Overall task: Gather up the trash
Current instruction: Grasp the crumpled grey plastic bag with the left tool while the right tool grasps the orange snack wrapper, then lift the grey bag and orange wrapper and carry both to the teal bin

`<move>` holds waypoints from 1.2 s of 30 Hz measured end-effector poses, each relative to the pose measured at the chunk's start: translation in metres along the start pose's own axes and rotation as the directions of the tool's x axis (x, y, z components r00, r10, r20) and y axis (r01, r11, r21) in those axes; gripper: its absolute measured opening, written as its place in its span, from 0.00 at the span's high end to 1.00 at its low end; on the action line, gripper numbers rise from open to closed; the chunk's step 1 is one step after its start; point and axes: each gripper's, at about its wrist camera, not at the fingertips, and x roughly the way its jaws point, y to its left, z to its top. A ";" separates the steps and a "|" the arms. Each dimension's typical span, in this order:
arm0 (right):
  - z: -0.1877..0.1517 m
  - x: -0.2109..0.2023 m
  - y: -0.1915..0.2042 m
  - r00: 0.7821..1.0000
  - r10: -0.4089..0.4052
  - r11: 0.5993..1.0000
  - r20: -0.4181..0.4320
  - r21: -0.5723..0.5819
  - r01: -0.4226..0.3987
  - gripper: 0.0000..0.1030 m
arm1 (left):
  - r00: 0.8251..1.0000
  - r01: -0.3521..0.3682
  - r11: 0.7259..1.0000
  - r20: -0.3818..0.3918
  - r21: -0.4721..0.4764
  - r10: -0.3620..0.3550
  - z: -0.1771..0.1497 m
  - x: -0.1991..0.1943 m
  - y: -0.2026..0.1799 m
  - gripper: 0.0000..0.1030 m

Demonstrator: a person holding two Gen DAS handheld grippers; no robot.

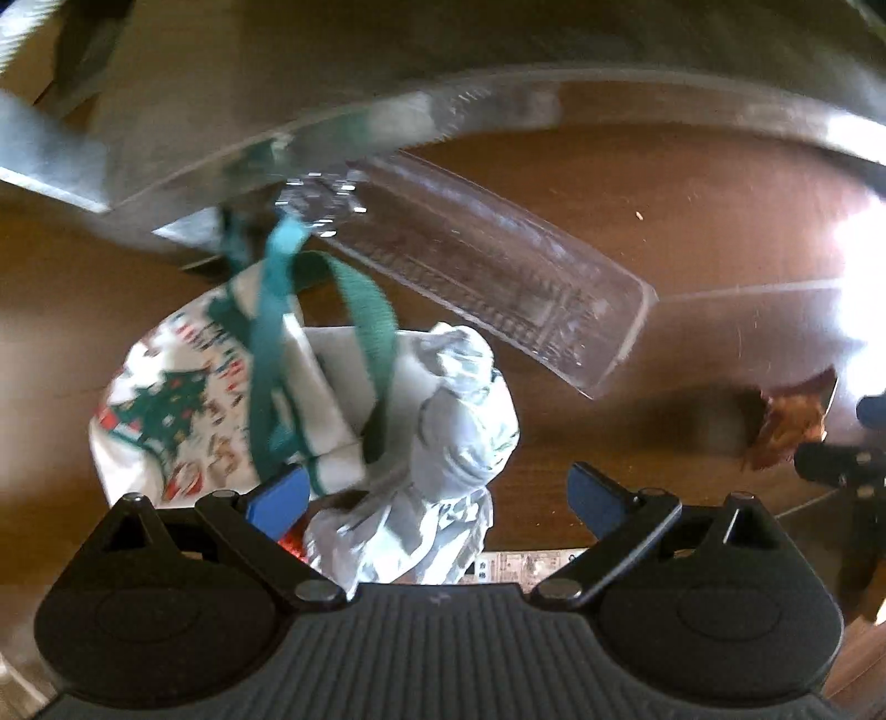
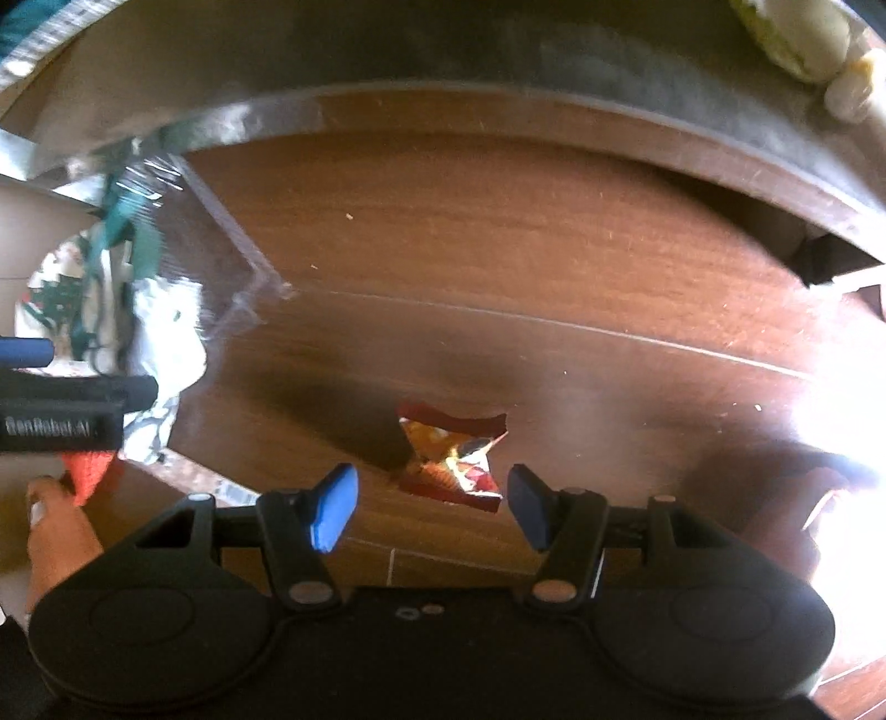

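Right tongs (image 2: 432,507) are hanging spread over a crumpled red-and-yellow snack wrapper (image 2: 451,459), nothing between the pads. The wrapper is lying flat on the wooden floor (image 2: 498,249), its long axis running away from the tongs, torn dark-red edge farthest. Left tongs (image 1: 437,498) are standing spread above a crinkled silver foil bag (image 1: 443,443), beside a printed tote bag (image 1: 183,399) with green straps. A clear plastic tray (image 1: 498,277) is lying diagonally nearby.

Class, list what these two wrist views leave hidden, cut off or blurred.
- Left view: lower end of the crumpled foil wrapper, hidden behind the left tongs.
- Left view: bag's print, blurred.
- Right view: snack wrapper's label, too small.
- Right view: yellowish object, cut off.
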 end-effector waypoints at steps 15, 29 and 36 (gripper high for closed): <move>0.002 0.032 -0.003 1.000 0.011 0.999 0.014 -0.031 -0.010 0.48 | 0.998 -0.068 0.991 0.009 0.116 0.067 0.003 0.038 -0.029 0.33; -0.004 0.020 0.010 0.999 -0.033 0.997 0.026 -0.064 0.035 0.72 | 0.993 -0.121 0.992 0.001 0.040 0.121 0.012 0.015 -0.024 0.57; -0.002 -0.018 0.023 0.998 -0.030 0.996 0.063 -0.082 0.035 0.74 | 0.988 -0.152 0.988 0.036 0.016 0.152 0.012 -0.026 -0.010 0.59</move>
